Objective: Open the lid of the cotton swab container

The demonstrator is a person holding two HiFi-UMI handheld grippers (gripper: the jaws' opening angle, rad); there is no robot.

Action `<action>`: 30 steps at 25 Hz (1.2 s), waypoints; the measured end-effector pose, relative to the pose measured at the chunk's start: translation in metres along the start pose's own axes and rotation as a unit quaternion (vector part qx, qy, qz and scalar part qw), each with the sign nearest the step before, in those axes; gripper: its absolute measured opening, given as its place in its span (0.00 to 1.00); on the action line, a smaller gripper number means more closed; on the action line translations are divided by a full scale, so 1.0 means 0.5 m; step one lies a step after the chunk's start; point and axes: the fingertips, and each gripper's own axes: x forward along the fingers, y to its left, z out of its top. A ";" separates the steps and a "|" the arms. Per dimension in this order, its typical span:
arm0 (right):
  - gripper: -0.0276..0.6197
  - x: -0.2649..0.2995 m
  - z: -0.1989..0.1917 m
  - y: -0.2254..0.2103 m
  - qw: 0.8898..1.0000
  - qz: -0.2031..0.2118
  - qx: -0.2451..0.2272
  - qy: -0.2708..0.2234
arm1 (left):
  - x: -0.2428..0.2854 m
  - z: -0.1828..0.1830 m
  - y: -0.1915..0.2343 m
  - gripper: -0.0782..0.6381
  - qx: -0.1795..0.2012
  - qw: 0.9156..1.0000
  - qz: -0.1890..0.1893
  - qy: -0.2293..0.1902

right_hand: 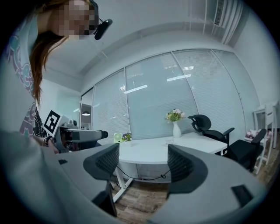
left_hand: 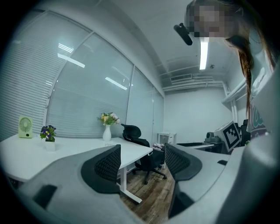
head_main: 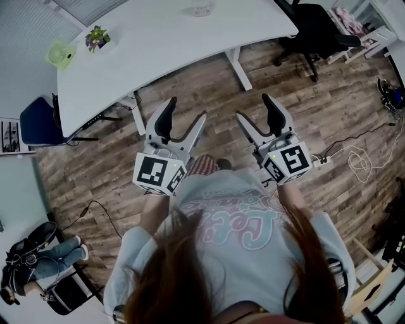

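While I stand back from the white bench, both claws hover over the wooden floor, well apart from anything I need to touch. My left claw is spread wide with nothing between its pads, only bench edge and floor showing through the gap. My right claw is spread the same way and is just as empty.

Now, the target. A small clear tub sits at the far edge of the bench, and I take that to be the cotton swab container. It is too small from here to make out the lid or how it fastens. It stands alone, well away from the green fan and the potted flowers at the other end. In the right gripper view it appears near the vase of flowers.

How will it handle? I judge it as light, thin-walled clear plastic: stiff enough to pinch, but quick to skate on that smooth top and liable to flex or crack under a hard squeeze. So my plan is one claw low on the body, pinching gently across its width to pin it. The other goes at the lid's rim, taking the edge rather than the flat top. The lift should be slow, because a popped lid on a tub this light could tip it and scatter the swabs.
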 end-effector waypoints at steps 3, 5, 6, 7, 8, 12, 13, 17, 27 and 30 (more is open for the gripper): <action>0.55 0.006 -0.005 0.007 1.000 0.004 0.005 0.001 | -0.014 -0.006 0.011 0.51 -0.002 1.000 0.010 0.005; 0.55 0.011 -0.004 0.015 1.000 0.010 0.004 -0.001 | -0.021 -0.010 0.019 0.51 -0.004 1.000 0.016 0.009; 0.55 0.014 -0.004 0.017 1.000 0.012 0.004 0.000 | -0.023 -0.010 0.021 0.51 -0.004 1.000 0.018 0.009; 0.55 0.017 -0.005 0.018 1.000 0.014 0.004 0.000 | -0.024 -0.010 0.023 0.51 -0.005 1.000 0.019 0.008; 0.55 0.021 -0.007 0.018 1.000 0.014 0.005 0.001 | -0.023 -0.010 0.025 0.51 -0.004 1.000 0.019 0.007; 0.55 0.045 -0.011 0.015 1.000 0.015 0.003 0.003 | -0.011 -0.015 0.045 0.51 -0.003 1.000 0.015 0.004; 0.55 0.052 -0.010 0.012 1.000 0.014 0.001 0.003 | -0.006 -0.014 0.052 0.51 -0.004 1.000 0.015 0.001; 0.55 0.077 -0.005 -0.008 1.000 0.007 -0.005 0.004 | 0.024 -0.012 0.075 0.51 -0.007 1.000 0.009 -0.005; 0.55 0.175 0.011 -0.080 1.000 -0.008 -0.021 -0.002 | 0.132 -0.001 0.152 0.51 -0.003 1.000 -0.012 -0.020; 0.55 0.214 0.024 -0.101 1.000 -0.013 -0.025 -0.007 | 0.164 0.007 0.191 0.51 -0.006 1.000 -0.018 -0.022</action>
